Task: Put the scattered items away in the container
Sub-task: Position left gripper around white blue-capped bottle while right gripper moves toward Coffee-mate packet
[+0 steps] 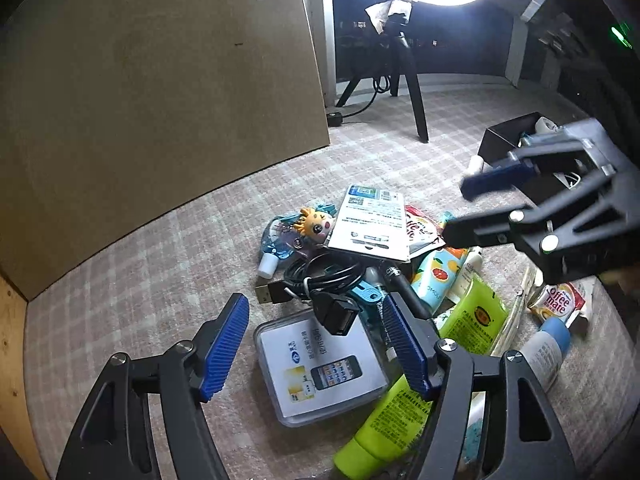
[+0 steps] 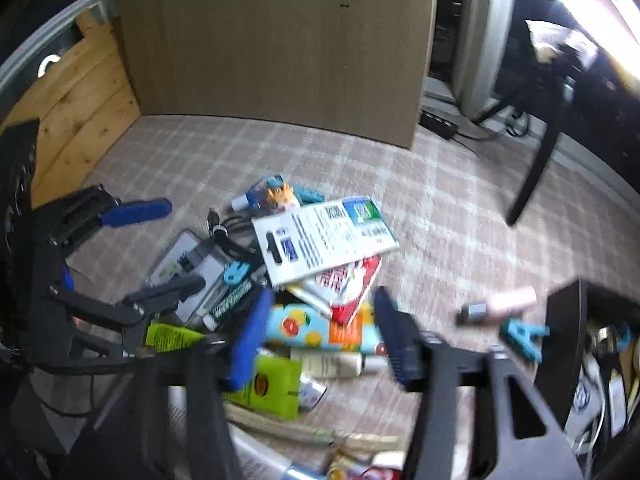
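Left wrist view: left gripper [image 1: 316, 344] hangs wide open over the clear plastic case [image 1: 320, 368], gripping nothing. Black container [image 1: 500, 140] sits far right.
Right wrist view: right gripper [image 2: 324, 336] gaping, empty, above the fruit-print tube [image 2: 304, 328]; pile [image 2: 288, 280] on the carpet [image 2: 440, 216], pretty blurry.

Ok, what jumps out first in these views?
The heap of clutter mid-carpet, topped by a white card over a coiled black cable. Both grippers hang open and empty above it: left gripper near, right gripper. The black box sits far right.
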A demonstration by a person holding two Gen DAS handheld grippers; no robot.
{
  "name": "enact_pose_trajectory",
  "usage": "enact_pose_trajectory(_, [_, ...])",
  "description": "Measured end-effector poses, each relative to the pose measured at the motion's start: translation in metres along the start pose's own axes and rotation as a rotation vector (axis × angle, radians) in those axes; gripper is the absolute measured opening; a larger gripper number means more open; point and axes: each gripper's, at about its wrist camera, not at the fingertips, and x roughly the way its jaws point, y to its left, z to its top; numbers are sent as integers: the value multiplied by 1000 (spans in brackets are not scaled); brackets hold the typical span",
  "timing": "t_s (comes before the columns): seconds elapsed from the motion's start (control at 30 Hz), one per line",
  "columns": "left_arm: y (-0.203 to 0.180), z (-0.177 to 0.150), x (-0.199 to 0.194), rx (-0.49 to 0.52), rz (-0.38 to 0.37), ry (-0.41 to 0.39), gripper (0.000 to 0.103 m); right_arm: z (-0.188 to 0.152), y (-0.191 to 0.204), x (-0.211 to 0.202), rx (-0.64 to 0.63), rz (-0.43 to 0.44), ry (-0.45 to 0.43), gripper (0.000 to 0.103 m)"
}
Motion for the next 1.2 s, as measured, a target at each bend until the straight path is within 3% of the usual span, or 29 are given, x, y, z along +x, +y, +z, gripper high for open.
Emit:
enact_pose_trajectory(0.17, [1,3,-3,4,7,-1,67,20,-17,-3,-2,93,33,64])
enact_pose_trajectory(0.33, [4,6,-5,11,19,3,67,15,-58,-30,72,-44,-3,64])
enact_pose_trajectory(0.6, [3,9,-8,2,25,-6,67,-31,-136,-79,220,-110,-30,64])
enact_pose_trajectory(0.83, [4,7,-13,3,30,-6,67,-45,-120,-65,204,-77,-13,62])
enact_pose_trajectory(0.93, [7,5,-17,-6,33,-5,67,-44,-106,-44,186,-93,16,55])
enact_pose_trajectory(1.07, [9,4,-27,-3,29,-12,67,-39,-113,-20,267,-97,56,41])
enact_pose_trajectory(1.2, [2,2,-43,43,-9,-33,67,-44,-117,-27,304,-43,35,41])
